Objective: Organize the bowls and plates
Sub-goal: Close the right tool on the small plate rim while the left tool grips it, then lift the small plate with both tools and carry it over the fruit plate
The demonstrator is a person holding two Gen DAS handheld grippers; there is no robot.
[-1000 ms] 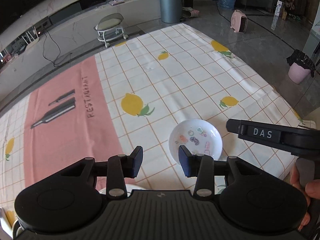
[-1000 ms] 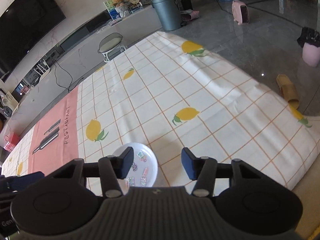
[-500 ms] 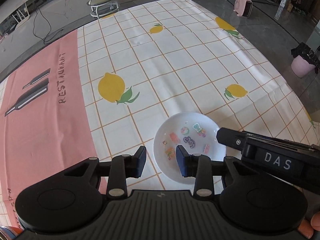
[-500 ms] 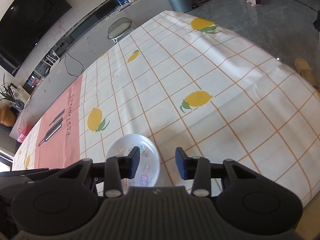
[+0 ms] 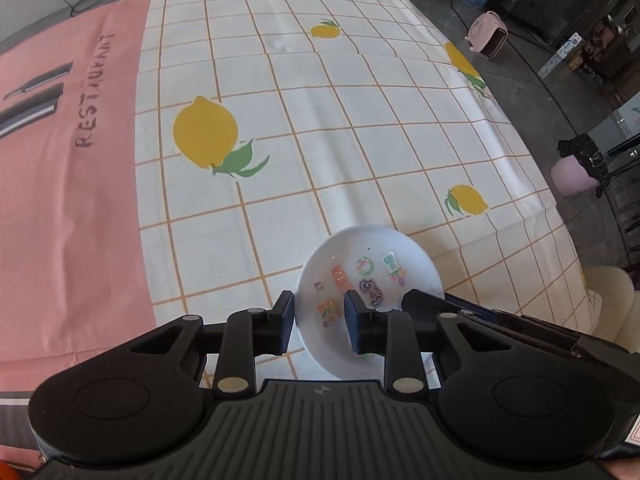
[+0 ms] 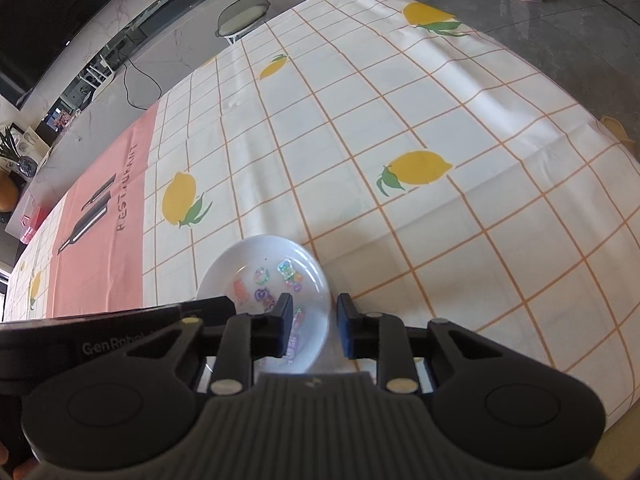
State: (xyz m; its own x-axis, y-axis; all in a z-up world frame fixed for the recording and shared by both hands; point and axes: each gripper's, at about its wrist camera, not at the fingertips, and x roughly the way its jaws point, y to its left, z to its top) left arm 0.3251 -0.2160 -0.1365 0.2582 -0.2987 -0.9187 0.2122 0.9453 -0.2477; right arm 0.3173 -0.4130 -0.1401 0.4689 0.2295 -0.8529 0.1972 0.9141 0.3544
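**A:** Left wrist view first. What is the left gripper (image 5: pixel 320 326) doing?

**B:** It points steeply down at the white bowl (image 5: pixel 372 256). The bowl's near-left rim runs up between the two fingers. One finger is outside the wall and the other is inside, over the bowl's floor.

**A:** Is it clamped?

**B:** No. The jaws have just been closing with the rim between them, but there is still a gap and I can't see either pad pressing on the wall.

**A:** Where is the bowl otherwise?

**B:** It sits on the checked tablecloth (image 5: pixel 360 140), mostly ahead of the fingertips and a little to the right. There are small coloured stickers on its floor. The right gripper (image 5: pixel 420 304) comes in from the right, and its tip is at the bowl's far-side rim. A large lemon print (image 5: pixel 206 138) lies well ahead and to the left.

**A:** And the right wrist view?

**B:** It shows the same from the other side. The right gripper (image 6: pixel 314 328) straddles the rim nearest to it. Its left finger is inside the bowl (image 6: pixel 264 256) and its right finger is outside, over the cloth.

**A:** Is that one gripping?

**B:** Its jaws have also just been closing around the rim and stand narrow, but they are still open. The wall is close to the outer pad, and I can't see contact. The left gripper (image 6: pixel 216 308) shows at the left, against the bowl's opposite edge.
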